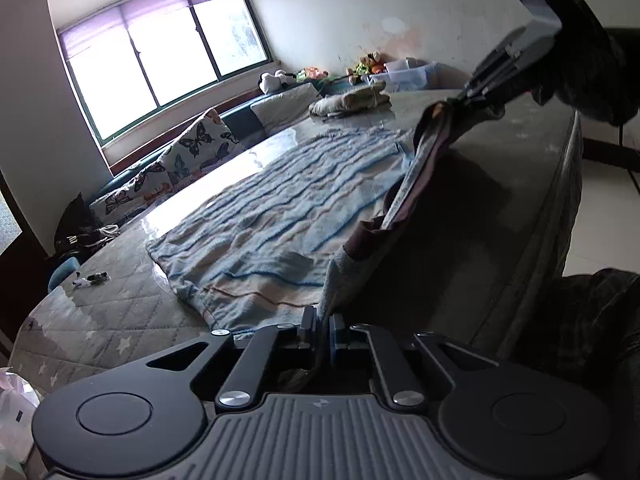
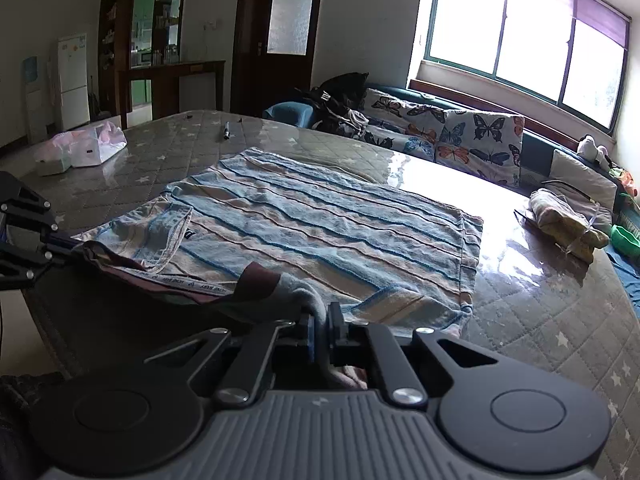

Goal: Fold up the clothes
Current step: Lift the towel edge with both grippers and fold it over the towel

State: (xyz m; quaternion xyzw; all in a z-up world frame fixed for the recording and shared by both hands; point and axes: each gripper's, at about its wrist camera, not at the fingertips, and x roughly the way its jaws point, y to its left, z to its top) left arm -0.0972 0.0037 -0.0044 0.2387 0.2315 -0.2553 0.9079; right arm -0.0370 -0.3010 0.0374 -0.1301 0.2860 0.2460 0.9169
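Note:
A blue and tan striped garment (image 1: 280, 208) lies spread on the quilted table; in the right wrist view it (image 2: 320, 224) fills the middle. Its near edge, with a dark maroon waistband (image 1: 424, 160), is lifted off the table and stretched between both grippers. My left gripper (image 1: 322, 326) is shut on one end of this edge. My right gripper (image 2: 320, 328) is shut on the other end. The right gripper (image 1: 476, 88) shows at the upper right in the left wrist view. The left gripper (image 2: 68, 246) shows at the left edge in the right wrist view.
The quilted star-pattern table cover (image 2: 560, 320) runs under everything. A folded pile of clothes (image 2: 564, 220) lies at the far right. A pink plastic bag (image 2: 84, 144) and a small dark object (image 2: 226, 132) sit at the far left. A butterfly-print sofa (image 2: 460, 132) lines the window side.

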